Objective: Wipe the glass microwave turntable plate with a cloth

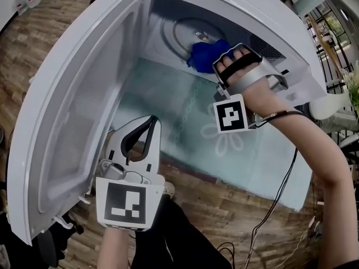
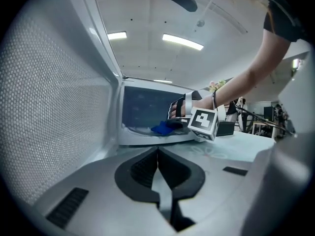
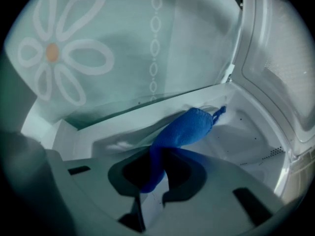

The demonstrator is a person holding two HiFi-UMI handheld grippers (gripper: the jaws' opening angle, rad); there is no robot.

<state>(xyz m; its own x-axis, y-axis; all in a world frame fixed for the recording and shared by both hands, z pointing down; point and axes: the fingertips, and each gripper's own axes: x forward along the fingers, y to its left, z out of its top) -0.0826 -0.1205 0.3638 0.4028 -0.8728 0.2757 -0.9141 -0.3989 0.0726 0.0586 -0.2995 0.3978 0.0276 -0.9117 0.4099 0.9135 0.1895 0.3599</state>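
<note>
The cloth [image 3: 187, 129] is blue, soft and bunched. One end is pinched between the jaws of the right tongs [image 3: 156, 178], and the rest bulges forward. It sits over the right part of the glass turntable plate [image 1: 178, 33], a clear round disc inside the microwave [image 1: 84, 94].

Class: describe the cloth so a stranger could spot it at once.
Find the open white microwave. Inside its cavity, the right gripper pinches a bunched cloth. It is the only bright blue thing in that white interior.
</note>
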